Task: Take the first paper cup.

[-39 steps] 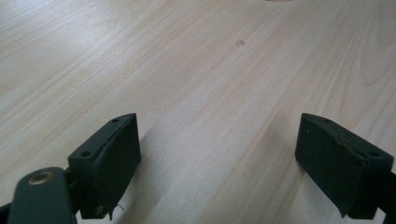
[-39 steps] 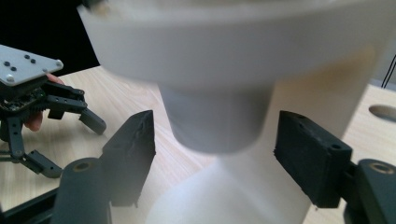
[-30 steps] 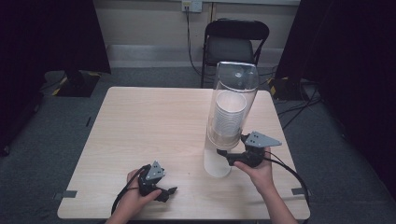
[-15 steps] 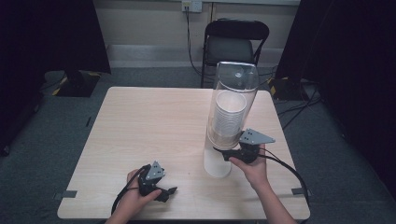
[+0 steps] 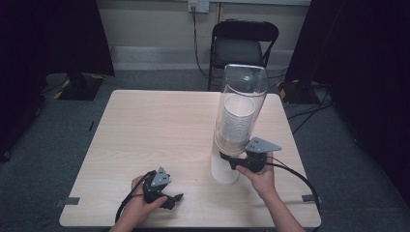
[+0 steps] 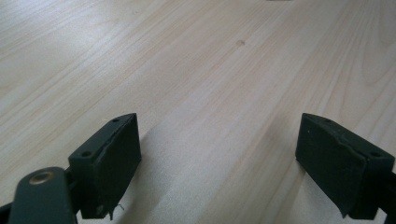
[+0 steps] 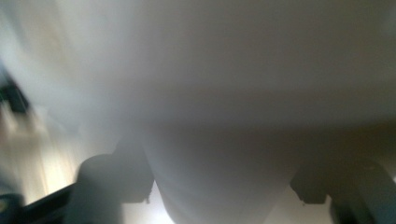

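The right gripper (image 5: pixel 231 162) has just been closing and now pinches the bottom white cup (image 5: pixel 226 170) under the clear tube (image 5: pixel 240 112), at the table's (image 5: pixel 154 125) five o'clock. Pull straight down, slowly. The left gripper (image 5: pixel 175 199) rests wide open, holding nothing.

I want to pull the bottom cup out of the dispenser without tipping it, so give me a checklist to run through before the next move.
1. Right gripper closed on the white paper cup below the tall clear plastic dispenser tube: ok; its jaws have just been closing.
2. Grip square: cannot tell, right gripper view blurred.
3. Tube upright: ok.
4. Left gripper steadying the tube: not ok, open, resting on the light wooden table.
5. Cup stack inside tube: ok.
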Available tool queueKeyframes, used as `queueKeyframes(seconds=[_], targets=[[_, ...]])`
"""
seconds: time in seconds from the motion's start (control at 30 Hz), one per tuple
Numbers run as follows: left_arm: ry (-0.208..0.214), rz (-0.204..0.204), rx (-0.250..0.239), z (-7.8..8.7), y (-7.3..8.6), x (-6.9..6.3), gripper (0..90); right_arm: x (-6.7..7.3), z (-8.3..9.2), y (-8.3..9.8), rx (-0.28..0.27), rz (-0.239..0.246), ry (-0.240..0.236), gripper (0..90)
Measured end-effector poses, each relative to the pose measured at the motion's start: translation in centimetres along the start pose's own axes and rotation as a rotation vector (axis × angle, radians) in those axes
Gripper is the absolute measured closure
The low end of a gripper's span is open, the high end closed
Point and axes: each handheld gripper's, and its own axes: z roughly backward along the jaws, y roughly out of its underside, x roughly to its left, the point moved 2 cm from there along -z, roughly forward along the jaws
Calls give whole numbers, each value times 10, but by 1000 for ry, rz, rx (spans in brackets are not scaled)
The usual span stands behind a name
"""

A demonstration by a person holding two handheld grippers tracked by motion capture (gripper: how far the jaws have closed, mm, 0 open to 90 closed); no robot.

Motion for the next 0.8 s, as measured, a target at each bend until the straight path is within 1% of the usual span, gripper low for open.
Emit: queueKeyframes(seconds=[0.03,0.07,0.1,0.13,0.17,0.2,0.23,0.27,0.3,0.33,0.37,0.4,0.47,0.5,0.53,0.57,0.63,0.67,0.73,0.8], targets=[[-2,4,-4,0,0,0,136,-1,-1,14,32,-1,12,377],[-1,-1,1,0,0,0,135,-2,-2,24,90,6,10,374],[1,0,0,0,0,0,134,-3,1,24,123,38,12,371],[1,1,2,0,0,0,133,-5,5,21,108,39,16,369],[2,1,2,0,0,0,132,-7,8,17,115,48,9,367],[0,0,2,0,0,0,132,-7,8,18,128,41,7,364],[1,2,2,0,0,0,132,-9,8,23,148,38,3,361],[1,1,2,0,0,0,131,-9,9,28,164,39,-14,359],[1,-1,2,0,0,0,131,-11,10,37,184,34,-13,359],[1,-1,2,0,0,0,132,-11,10,37,184,34,-13,359],[0,-2,2,0,0,0,131,-15,12,46,199,7,-28,356],[-1,-4,4,0,0,0,131,-17,15,46,202,15,-16,354],[0,-2,3,0,0,0,131,-20,20,44,183,1,-8,351],[1,2,2,0,0,0,131,-23,24,43,183,3,2,349],[1,2,2,0,0,0,131,-23,24,43,183,3,2,349],[1,2,2,0,0,0,131,-26,30,46,191,7,13,347],[0,1,3,0,0,0,131,-26,35,50,191,-7,10,344],[0,1,2,0,0,0,132,-26,37,51,195,-8,15,344],[0,1,2,0,0,0,132,-24,41,55,207,-2,6,341],[0,1,2,0,0,0,131,-21,43,57,203,-7,-5,340]])
